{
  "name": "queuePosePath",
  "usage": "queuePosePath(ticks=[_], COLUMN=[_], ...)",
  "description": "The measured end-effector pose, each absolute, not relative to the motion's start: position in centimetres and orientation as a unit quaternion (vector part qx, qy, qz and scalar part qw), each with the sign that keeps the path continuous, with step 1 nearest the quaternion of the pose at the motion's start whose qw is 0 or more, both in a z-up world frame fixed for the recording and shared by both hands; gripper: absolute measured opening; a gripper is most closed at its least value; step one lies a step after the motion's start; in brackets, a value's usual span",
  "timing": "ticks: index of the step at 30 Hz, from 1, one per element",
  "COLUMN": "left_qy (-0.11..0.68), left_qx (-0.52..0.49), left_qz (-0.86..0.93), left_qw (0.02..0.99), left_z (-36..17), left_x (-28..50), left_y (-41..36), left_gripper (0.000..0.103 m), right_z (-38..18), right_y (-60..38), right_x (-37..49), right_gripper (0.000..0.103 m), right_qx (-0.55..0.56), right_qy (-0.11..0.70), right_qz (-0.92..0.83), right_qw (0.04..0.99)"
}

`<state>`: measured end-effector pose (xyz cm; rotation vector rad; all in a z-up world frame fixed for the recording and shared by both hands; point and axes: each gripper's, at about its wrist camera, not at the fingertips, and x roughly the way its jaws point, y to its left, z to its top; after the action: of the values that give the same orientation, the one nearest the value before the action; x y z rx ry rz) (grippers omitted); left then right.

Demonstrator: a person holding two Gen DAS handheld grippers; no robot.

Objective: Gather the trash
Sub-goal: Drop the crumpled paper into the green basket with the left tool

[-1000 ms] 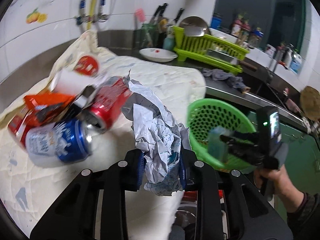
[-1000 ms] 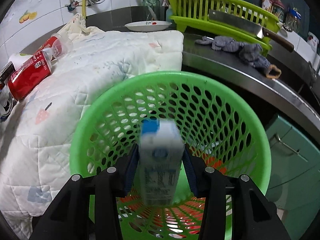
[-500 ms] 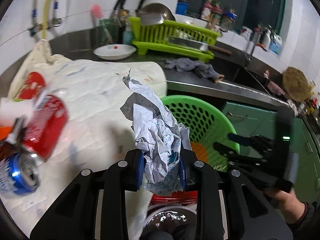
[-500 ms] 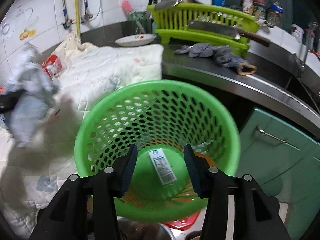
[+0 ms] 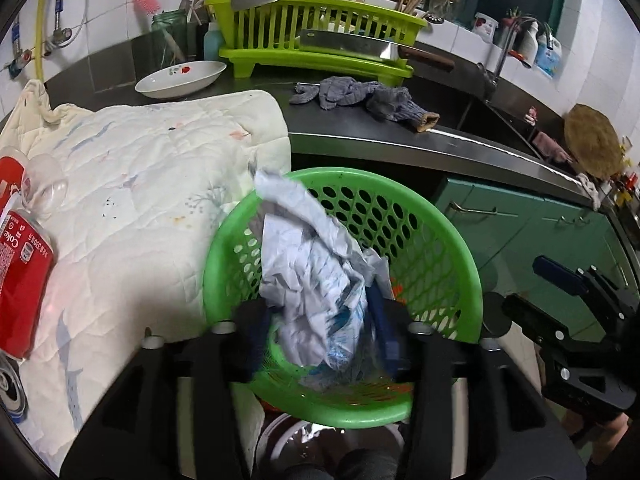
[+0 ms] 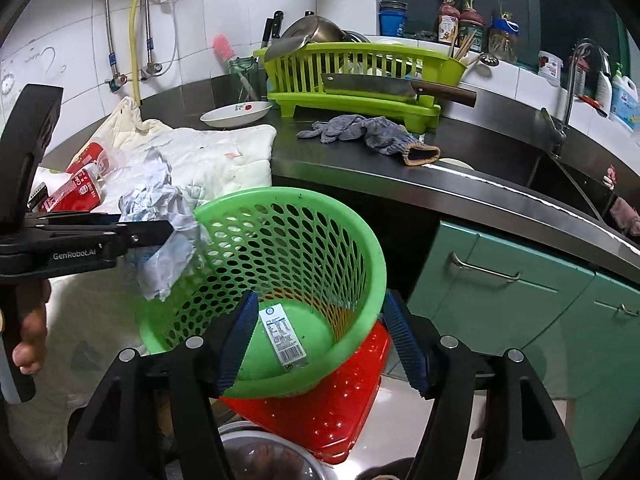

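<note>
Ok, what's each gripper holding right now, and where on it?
The left gripper has the crumpled paper between its jaws, gripped at its lower end, above the green basket. The right gripper is open and holds nothing.

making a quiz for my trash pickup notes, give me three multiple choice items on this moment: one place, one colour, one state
1. Where does the small carton lie?
A. on the quilt
B. on the bottom of the green basket
C. in the dish rack

2. What colour is the bin under the green basket?
A. red
B. white
C. black

3. What state is the right claw in?
A. shut on a can
B. shut on the carton
C. open and empty

Answers:
1 B, the carton rests flat on the basket floor.
2 A, red plastic shows below the basket.
3 C, its pads stand wide apart with nothing between, while the left claw carries the crumpled paper over the basket.
</note>
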<state>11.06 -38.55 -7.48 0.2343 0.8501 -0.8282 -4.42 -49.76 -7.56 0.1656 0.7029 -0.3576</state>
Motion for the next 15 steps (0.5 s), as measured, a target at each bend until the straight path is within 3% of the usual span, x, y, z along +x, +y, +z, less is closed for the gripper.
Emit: queuePosePath(ticks=[15], left_qy=[0.367], left_qx=[0.105], left_qz=[-0.372], left_qw=[0.846], left_z=[-4.8], left_x=[9.7], left_y=[-32.9], left_gripper=[0.058], right_z=[-5.9], right_y=[-46.0], right_x=[-2.6], right_gripper=[0.068], right_qx=[0.065], right_qy=[0.336], right_qz=[-0.14], right_qw=[0.929])
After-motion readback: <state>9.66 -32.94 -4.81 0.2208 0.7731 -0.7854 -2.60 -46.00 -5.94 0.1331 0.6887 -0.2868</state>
